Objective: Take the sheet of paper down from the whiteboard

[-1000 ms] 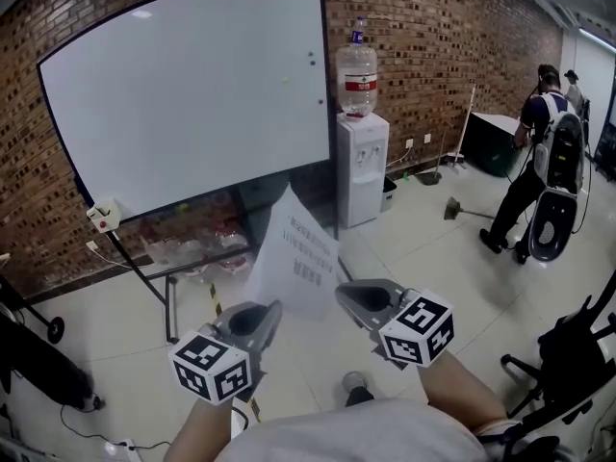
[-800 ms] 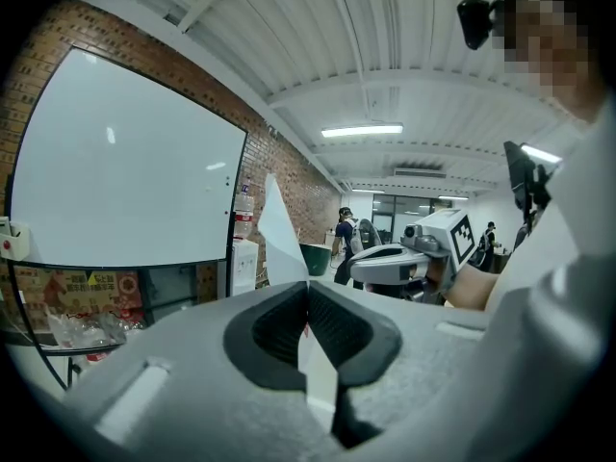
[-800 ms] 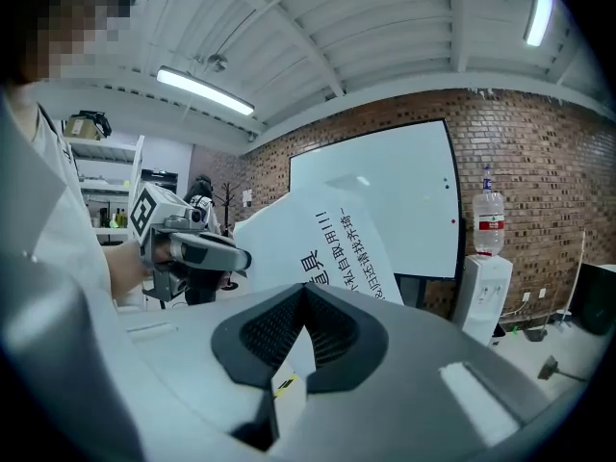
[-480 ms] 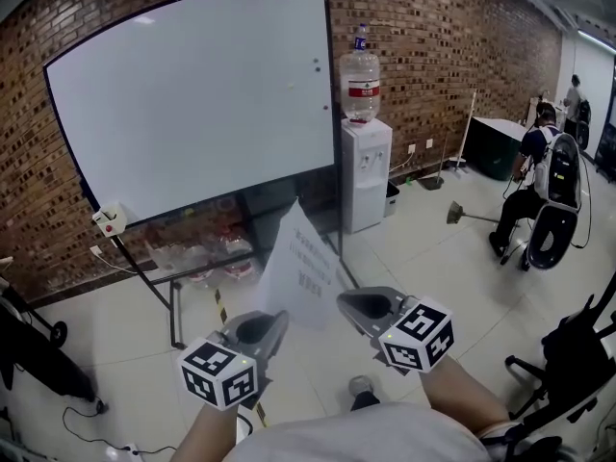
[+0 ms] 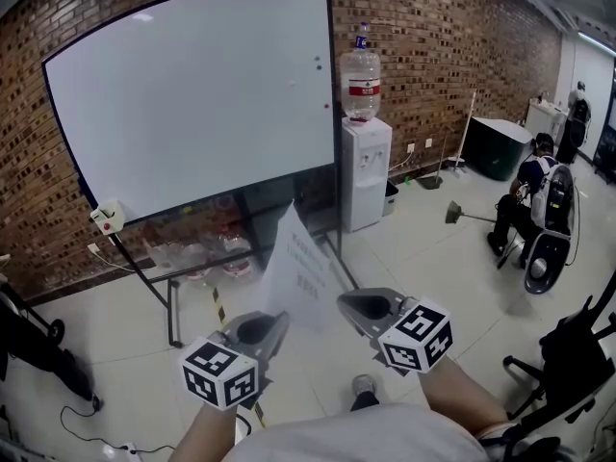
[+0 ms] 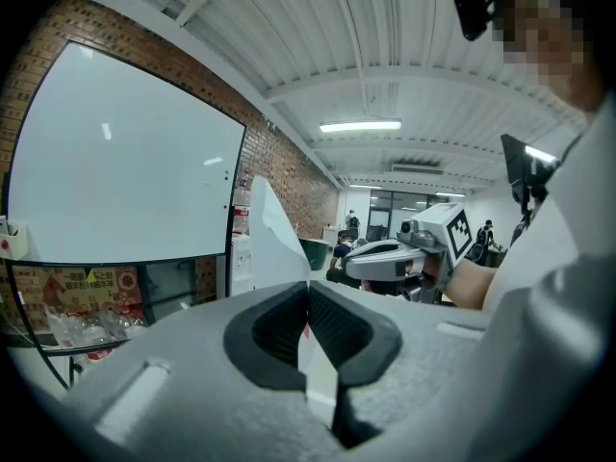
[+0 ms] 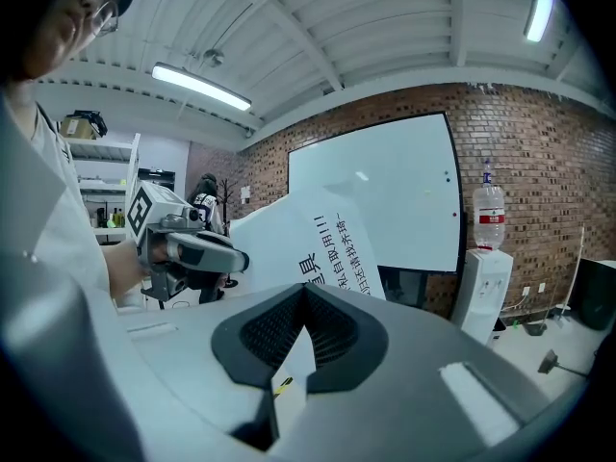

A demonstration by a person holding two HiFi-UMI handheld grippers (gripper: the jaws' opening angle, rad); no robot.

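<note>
The sheet of paper [image 5: 300,271], white with black print, is off the whiteboard [image 5: 192,94] and stands upright in the air between my two grippers. My left gripper [image 5: 276,321] is shut on its lower left edge, my right gripper [image 5: 344,300] on its lower right corner. In the left gripper view the sheet [image 6: 273,246] rises edge-on from the closed left gripper [image 6: 309,293], with the right gripper [image 6: 383,260] beyond it. In the right gripper view the printed face [image 7: 310,246] rises from the closed right gripper [image 7: 305,293], and the left gripper [image 7: 191,248] shows at the left. The whiteboard is bare apart from small magnets [image 5: 318,64].
The whiteboard's stand [image 5: 173,306] with cluttered shelves is ahead on the tiled floor. A water dispenser [image 5: 364,166] stands to its right. A person [image 5: 539,210] crouches at far right near a black bin [image 5: 499,144]. An office chair [image 5: 568,354] is at my right, cables at lower left.
Both grippers, still holding the sheet, have sunk slightly and drawn a little away from the whiteboard. The person at far right has gone from standing bent over to crouching.
</note>
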